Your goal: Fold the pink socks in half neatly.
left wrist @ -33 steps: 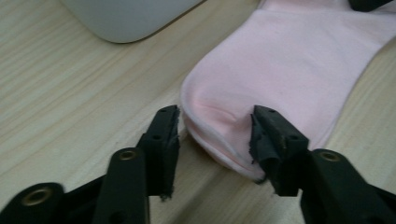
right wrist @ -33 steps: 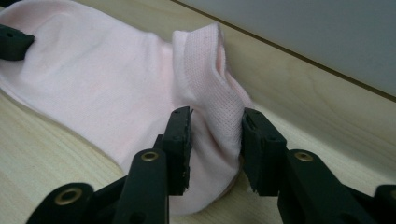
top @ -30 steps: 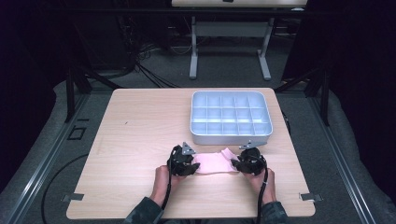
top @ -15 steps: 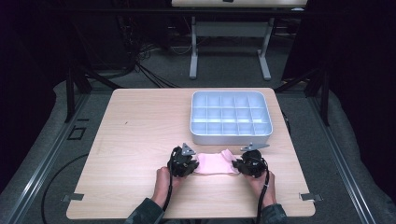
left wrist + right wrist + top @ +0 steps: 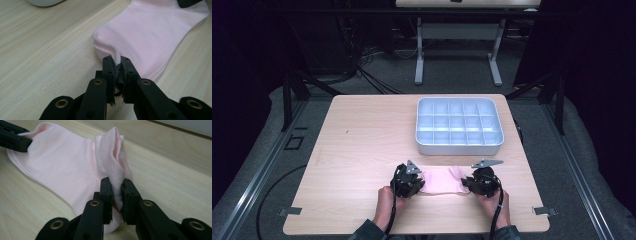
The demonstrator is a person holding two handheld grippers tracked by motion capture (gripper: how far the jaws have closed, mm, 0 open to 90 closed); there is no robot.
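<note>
You are holding a pink sock (image 5: 441, 181) flat on the near part of the pale wood-grain table (image 5: 362, 140), stretched between your two grippers. Your left gripper (image 5: 117, 62) is pinching the smooth knit at the rounded toe end, jaws pressed tight on a small fold. Your right gripper (image 5: 117, 185) is pinching the ribbed cuff, which is standing up in a soft ridge between its jaws. A grey moulded tray (image 5: 459, 145) with square compartments is sitting just beyond, toward the far right.
</note>
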